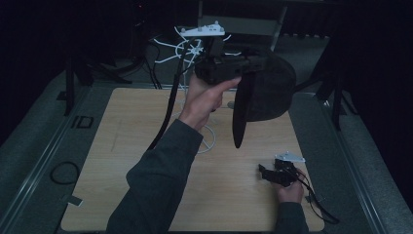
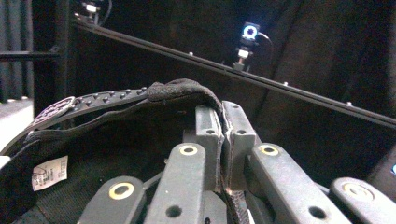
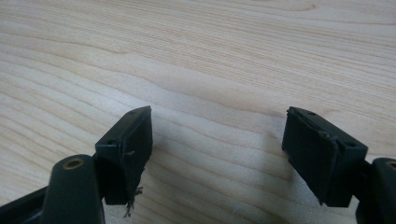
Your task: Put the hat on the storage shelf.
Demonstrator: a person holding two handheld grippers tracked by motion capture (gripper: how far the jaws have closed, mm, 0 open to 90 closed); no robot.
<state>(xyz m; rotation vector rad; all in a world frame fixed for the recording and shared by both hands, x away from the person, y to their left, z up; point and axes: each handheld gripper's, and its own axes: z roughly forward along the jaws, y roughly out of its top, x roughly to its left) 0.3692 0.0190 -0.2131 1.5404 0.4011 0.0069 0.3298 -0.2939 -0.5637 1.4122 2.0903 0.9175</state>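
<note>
Dark curtains ring a pale wooden desk (image 1: 122,161). Raised well above it, the left hand-held gripper (image 1: 243,63) has its jaws pinched tight on the edge of a black cap (image 1: 268,92), which hangs beneath it with the brim pointing down; a white label shows inside the crown. Resting low on the desk, the right hand-held gripper (image 3: 217,149) stands wide, nothing between its pads.

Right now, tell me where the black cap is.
In the high view the black cap hangs in the air over the far side of the table, pinched at its edge by the left gripper, beside the white rack.
</note>
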